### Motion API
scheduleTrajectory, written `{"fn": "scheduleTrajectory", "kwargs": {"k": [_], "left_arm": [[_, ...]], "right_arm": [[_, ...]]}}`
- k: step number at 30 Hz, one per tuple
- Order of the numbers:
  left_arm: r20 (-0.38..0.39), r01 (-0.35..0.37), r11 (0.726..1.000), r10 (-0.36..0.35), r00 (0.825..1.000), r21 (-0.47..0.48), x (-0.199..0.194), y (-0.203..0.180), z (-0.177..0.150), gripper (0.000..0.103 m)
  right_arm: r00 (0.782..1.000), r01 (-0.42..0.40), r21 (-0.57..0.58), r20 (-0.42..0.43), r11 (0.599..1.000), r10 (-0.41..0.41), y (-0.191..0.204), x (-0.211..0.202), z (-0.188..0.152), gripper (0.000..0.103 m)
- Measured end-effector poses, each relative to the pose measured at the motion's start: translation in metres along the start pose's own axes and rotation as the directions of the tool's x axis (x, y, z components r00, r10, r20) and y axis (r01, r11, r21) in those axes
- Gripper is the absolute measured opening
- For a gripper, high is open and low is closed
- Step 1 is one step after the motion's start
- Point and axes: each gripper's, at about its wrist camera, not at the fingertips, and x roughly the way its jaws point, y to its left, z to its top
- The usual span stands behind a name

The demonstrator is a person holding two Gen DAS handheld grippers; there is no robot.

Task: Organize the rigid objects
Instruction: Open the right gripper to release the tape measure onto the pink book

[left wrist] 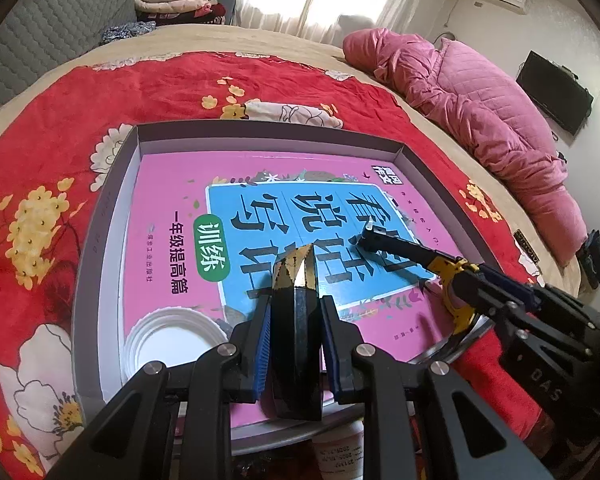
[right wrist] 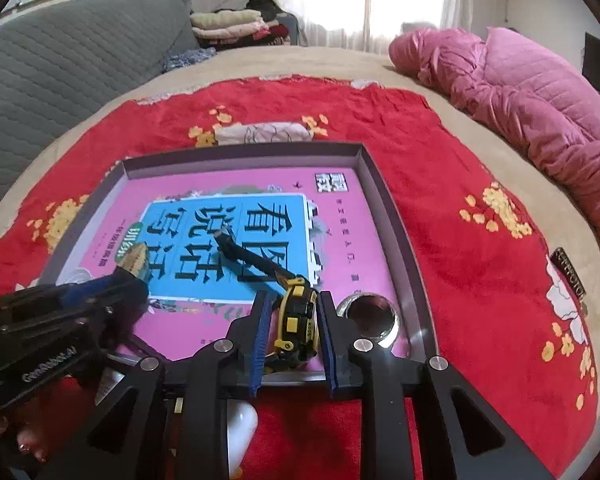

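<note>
A shallow grey cardboard box tray (left wrist: 100, 216) lies on the red flowered blanket (left wrist: 52, 128) of the bed, with a pink and blue workbook (left wrist: 168, 184) flat on its floor.

The yellow and black tape measure (right wrist: 296, 316) is seen between the jaws of the right gripper (right wrist: 293, 344), near the tray's near right corner, beside a shiny round metal lid (right wrist: 370, 314). Its black blade (right wrist: 244, 254) is drawn out across the book cover. A gap shows on each side between the blue pads and the case, so the jaws are judged parted and no longer pressing; the case appears to be resting on the book. The long axis of the blade runs from the case diagonally toward the far left of the tray, and its hooked tip (left wrist: 369, 224) points that way, away from the gripper.

A black and gold faceted bottle-like object (left wrist: 296, 320) is clamped in the closed jaws of the left gripper (left wrist: 294, 344), just above the book near the tray's near edge. Its long axis lies along the fingers, with the tapered gold end pointing toward the tray's far edge. A white ribbed round lid (left wrist: 168, 340) sits in the near left corner.

The step in hand is judged to be the release of the tape measure. It would be done well if the jaws were widened fully before the gripper is drawn straight back, so that the case is not dragged. The extended blade should be watched, since it could shift the case.
</note>
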Motion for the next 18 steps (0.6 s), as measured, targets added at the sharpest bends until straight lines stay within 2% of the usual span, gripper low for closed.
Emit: {"fn": "scheduleTrajectory", "kwargs": {"k": [10, 14, 18], "left_arm": [[-0.010, 0.011, 1.000, -0.012, 1.000, -0.008, 0.000, 0.001, 0.000, 0.024], [-0.015, 0.015, 1.000, -0.015, 1.000, -0.013, -0.001, 0.002, 0.001, 0.024], [-0.020, 0.024, 1.000, -0.024, 1.000, -0.003, -0.001, 0.000, -0.001, 0.023]], "right_arm": [[0.999, -0.014, -0.029, 0.031, 0.999, 0.015, -0.007, -0.017, -0.006, 0.028], [0.999, -0.021, -0.026, 0.032, 0.999, 0.021, -0.011, -0.022, -0.011, 0.036], [1.000, -0.010, -0.019, 0.028, 1.000, 0.010, -0.016, -0.025, -0.015, 0.036]]}}
